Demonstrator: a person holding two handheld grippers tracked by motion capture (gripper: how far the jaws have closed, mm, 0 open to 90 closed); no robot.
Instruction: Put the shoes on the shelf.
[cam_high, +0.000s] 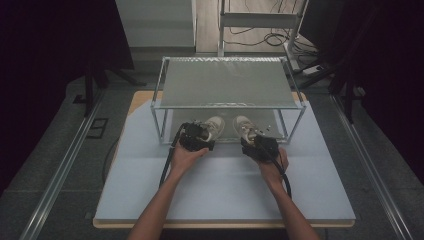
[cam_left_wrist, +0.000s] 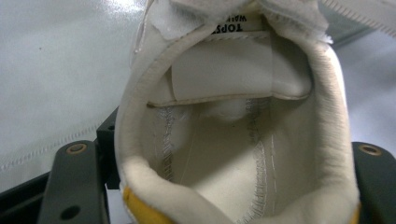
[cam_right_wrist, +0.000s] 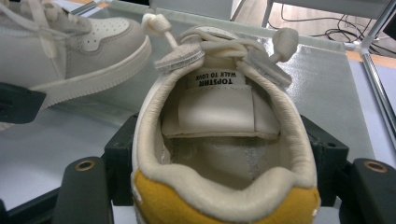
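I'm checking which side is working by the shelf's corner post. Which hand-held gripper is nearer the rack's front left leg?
Left. The left hand-held gripper, holding a shoe, is just right of the front left leg; the right hand-held gripper is farther right, toward the opposite leg.

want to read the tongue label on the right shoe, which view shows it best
The right gripper view: the tongue label of the right shoe faces the camera, upside down but sharp. The high view shows that shoe small at the shelf rack, label unreadable. The left gripper view shows the left shoe, its own label cropped.
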